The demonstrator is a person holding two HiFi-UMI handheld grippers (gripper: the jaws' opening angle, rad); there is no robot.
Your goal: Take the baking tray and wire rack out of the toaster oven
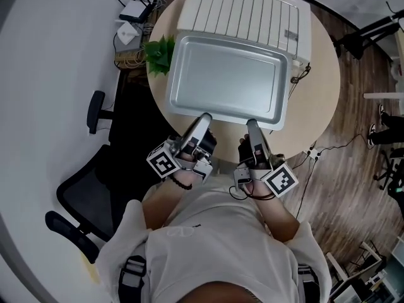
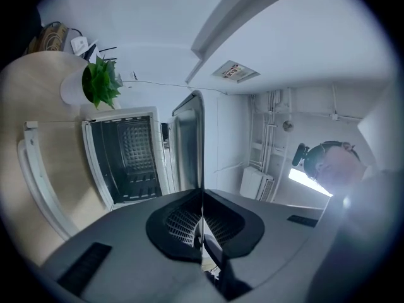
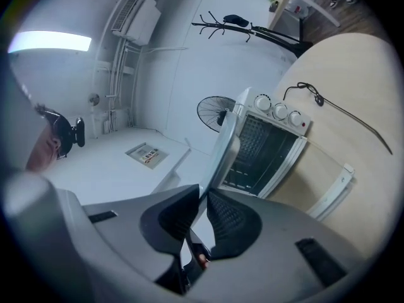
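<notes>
A shiny metal baking tray hangs in the air over the round table, in front of the white toaster oven. My left gripper is shut on the tray's near rim at its left, my right gripper is shut on the same rim further right. In the left gripper view the tray runs edge-on away from the pads, with the oven standing open behind it. The right gripper view shows the tray edge-on too, and the open oven with its knobs. The wire rack cannot be made out.
A small potted plant stands at the table's left edge beside the oven. A black cable lies on the tabletop right of the oven. A black office chair stands at the left of the table.
</notes>
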